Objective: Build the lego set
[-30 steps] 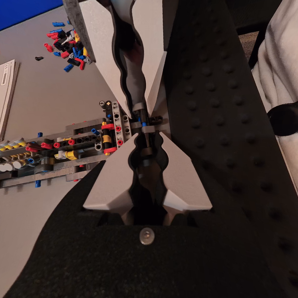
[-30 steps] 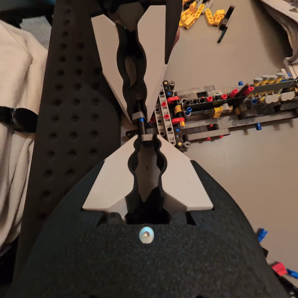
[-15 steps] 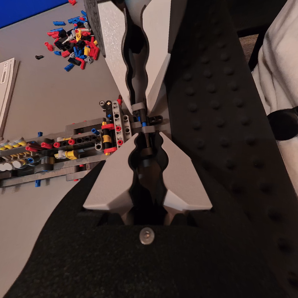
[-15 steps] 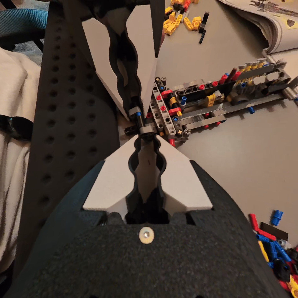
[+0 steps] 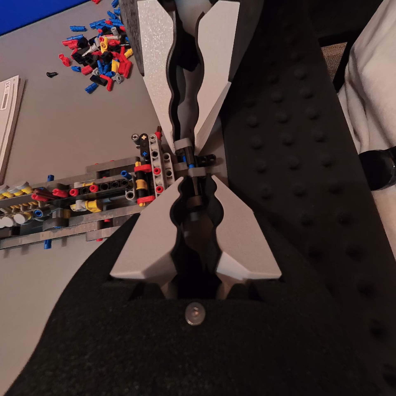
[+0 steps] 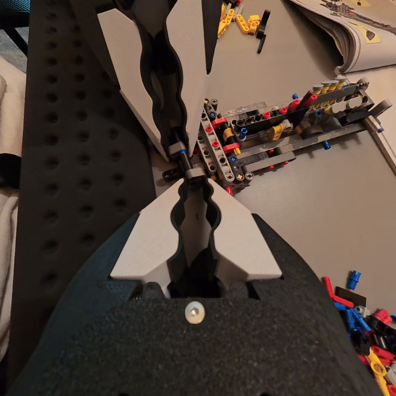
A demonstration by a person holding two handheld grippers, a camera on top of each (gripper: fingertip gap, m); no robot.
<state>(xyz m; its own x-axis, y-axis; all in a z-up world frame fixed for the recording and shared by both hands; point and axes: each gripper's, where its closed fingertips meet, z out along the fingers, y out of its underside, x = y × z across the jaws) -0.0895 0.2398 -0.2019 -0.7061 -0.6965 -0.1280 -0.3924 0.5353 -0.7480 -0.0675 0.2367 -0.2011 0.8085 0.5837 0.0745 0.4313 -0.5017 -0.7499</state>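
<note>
Though a long chassis (image 6: 278,137) of grey beams with red, blue and yellow pins already lies assembled on the surface (image 6: 300,225), piles of loose parts (image 5: 100,53) and yellow beams (image 6: 242,21) remain unused, so I judge the build partly done. The left claw (image 5: 196,182) and right claw (image 6: 194,182) meet nose to nose at the chassis's near end, each clenched on an end of a black axle (image 6: 182,154) carrying grey connectors. Seating that axle looks like the step in hand.
</note>
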